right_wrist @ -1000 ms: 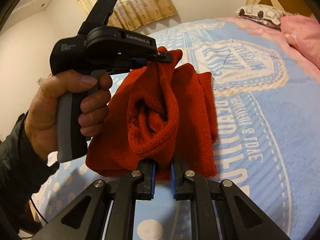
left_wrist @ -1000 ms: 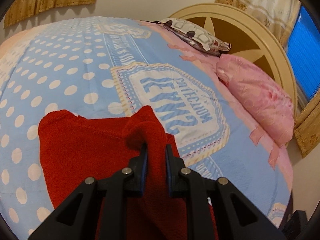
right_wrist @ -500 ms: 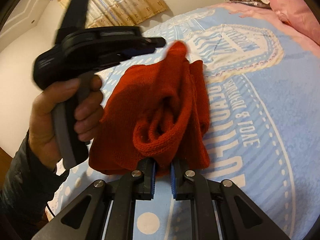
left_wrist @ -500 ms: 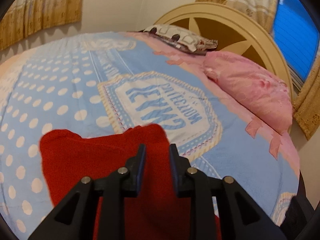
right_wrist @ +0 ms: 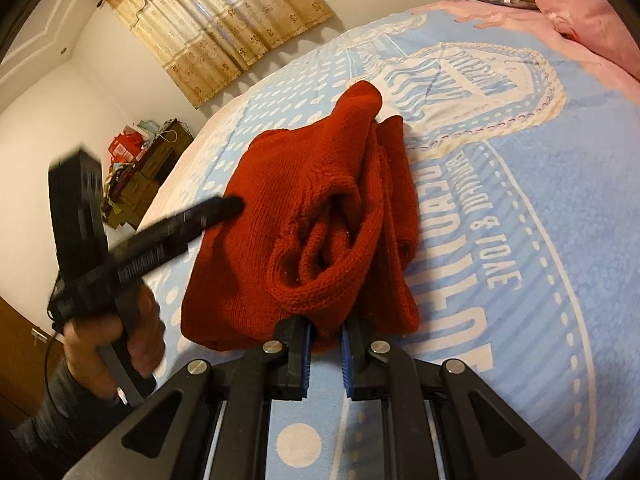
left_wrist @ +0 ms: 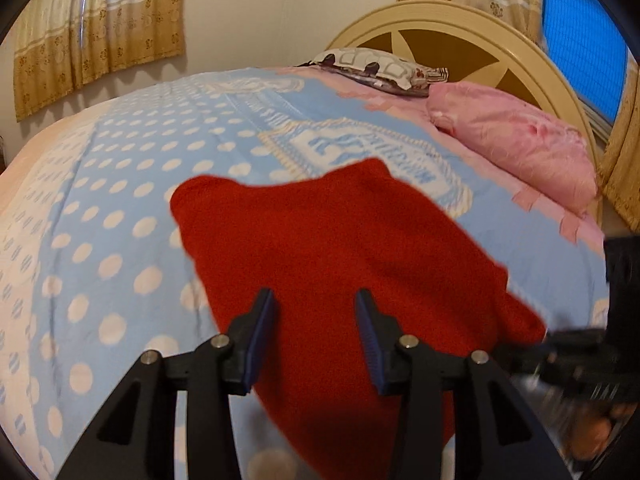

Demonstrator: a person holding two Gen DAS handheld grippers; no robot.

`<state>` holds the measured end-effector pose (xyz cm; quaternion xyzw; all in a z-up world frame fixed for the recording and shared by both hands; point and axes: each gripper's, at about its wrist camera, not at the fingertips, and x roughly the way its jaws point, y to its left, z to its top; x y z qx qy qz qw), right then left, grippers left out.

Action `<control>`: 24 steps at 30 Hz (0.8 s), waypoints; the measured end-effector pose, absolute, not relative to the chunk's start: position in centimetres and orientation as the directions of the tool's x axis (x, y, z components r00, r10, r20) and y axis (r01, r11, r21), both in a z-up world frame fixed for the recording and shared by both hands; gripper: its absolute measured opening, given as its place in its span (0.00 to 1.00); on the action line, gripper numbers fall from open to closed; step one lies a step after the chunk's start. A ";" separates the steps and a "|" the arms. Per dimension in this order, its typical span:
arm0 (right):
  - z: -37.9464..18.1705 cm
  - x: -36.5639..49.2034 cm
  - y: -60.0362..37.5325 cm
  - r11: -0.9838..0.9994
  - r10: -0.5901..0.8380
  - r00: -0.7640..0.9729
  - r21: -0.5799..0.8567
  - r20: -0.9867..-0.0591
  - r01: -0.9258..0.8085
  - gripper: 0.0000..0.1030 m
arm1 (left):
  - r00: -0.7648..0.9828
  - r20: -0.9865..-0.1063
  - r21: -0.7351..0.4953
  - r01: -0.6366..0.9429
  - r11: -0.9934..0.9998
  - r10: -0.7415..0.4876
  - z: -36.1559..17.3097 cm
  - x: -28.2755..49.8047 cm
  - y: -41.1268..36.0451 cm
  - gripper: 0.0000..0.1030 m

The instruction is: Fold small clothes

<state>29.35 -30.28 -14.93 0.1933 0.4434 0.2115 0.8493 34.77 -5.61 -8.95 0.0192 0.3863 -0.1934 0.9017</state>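
Observation:
A small red knitted garment (left_wrist: 340, 248) lies folded over on the blue bedspread (left_wrist: 120, 200); it also shows in the right wrist view (right_wrist: 312, 208), bunched with a rolled hem near my fingers. My left gripper (left_wrist: 316, 320) is open and empty just above the garment's near part; it appears from the side in the right wrist view (right_wrist: 224, 208). My right gripper (right_wrist: 325, 334) is shut on the garment's near edge.
A pink pillow (left_wrist: 516, 148) and a patterned pillow (left_wrist: 372, 68) lie by the cream headboard (left_wrist: 480, 40). Curtains (right_wrist: 224, 24) hang on the far wall. Cluttered furniture (right_wrist: 136, 164) stands beyond the bed's far side.
My left gripper let go of the red garment's corner, opened and pulled back. The raised corner dropped onto the garment. My right gripper kept its hold.

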 end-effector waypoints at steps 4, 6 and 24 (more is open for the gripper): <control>-15.4 29.8 -31.6 0.807 0.556 0.516 0.572 -0.652 -0.146 0.14 | 0.669 -0.687 -0.025 0.366 0.930 -0.282 -10.0 32.6 -6.0 0.48; -15.6 29.8 -32.3 0.798 0.556 0.523 0.591 -0.646 -0.119 0.18 | 0.685 -0.674 -0.015 0.361 0.932 -0.276 -10.3 32.0 -5.7 0.49; -11.4 35.0 -29.6 0.898 0.420 0.567 0.414 -0.709 -0.148 0.38 | 0.660 -0.649 -0.188 0.341 0.921 -0.377 -10.7 30.7 -3.2 0.81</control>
